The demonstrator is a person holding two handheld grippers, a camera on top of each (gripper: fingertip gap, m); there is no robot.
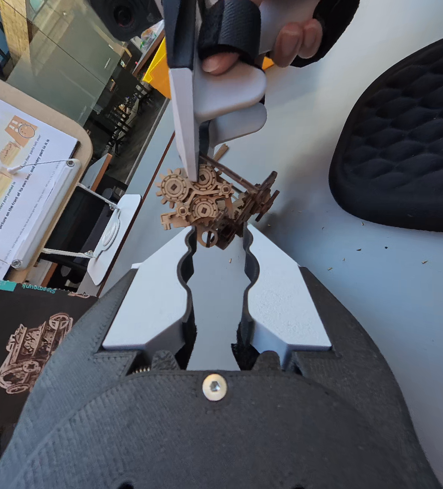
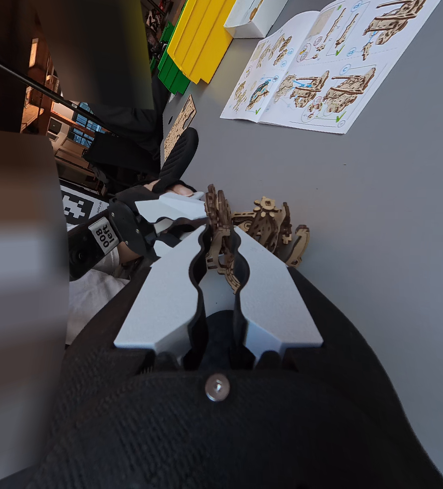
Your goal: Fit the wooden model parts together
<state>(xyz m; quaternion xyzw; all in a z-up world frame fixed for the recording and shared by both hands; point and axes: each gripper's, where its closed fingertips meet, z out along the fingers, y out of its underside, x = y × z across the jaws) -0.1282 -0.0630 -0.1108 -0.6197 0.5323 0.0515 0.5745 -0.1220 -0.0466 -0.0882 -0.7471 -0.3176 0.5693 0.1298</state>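
On the counter [image 2: 373,211] the wooden model [image 2: 265,230] sits mid-frame between the left claw [image 2: 188,211] at its left and the right claw [image 2: 220,232] below, with the instruction booklet [image 2: 320,68] at upper right.

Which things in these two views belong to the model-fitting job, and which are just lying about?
Job in hand:
wooden model
left gripper
right gripper
instruction booklet
sheet of wooden parts

Lying about:
black cushion
yellow bin
green bin
white box
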